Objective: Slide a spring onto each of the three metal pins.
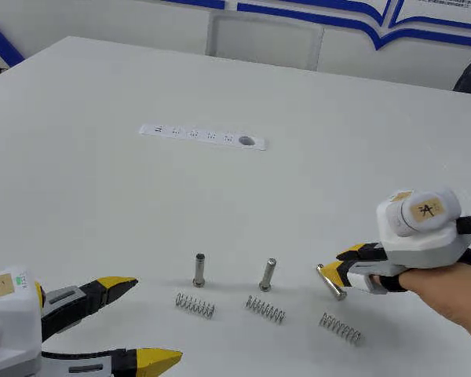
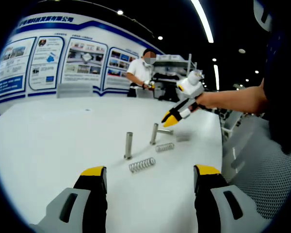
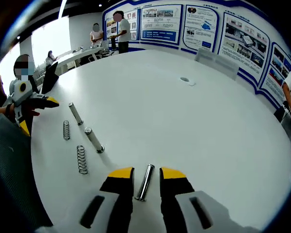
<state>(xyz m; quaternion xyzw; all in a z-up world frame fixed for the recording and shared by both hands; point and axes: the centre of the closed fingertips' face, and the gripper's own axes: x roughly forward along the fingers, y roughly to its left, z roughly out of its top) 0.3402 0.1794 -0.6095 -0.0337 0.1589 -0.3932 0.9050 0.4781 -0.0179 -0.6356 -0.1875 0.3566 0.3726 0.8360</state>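
So the white table (image 1: 102, 196) is holding three pins in a row with a spring lying flat just in front of each one, on the near side. The left pin (image 1: 199, 269) and the middle pin (image 1: 268, 274) are both standing upright on their flat heads, and the left spring (image 1: 195, 305) and middle spring (image 1: 264, 309) are sitting near them but not touching. None of the springs is sitting on a pin yet. The right pin (image 1: 330, 282) isn't standing; it's pointing diagonally, and the right gripper (image 1: 339, 265) is reaching in from the right side with its yellow tips at the pin's far end. In the right gripper view that pin is running straight up the gap between the two jaws, which are sitting close on either side of it, but honestly I can't tell if they're actually pinching it or just straddling it. The right spring (image 1: 340, 327) is lying near that pin, on its near side. The left gripper (image 1: 153, 320) is hovering at the near left corner with its jaws spread wide and nothing between them. A white power strip (image 1: 202, 135) is lying further back on the table.
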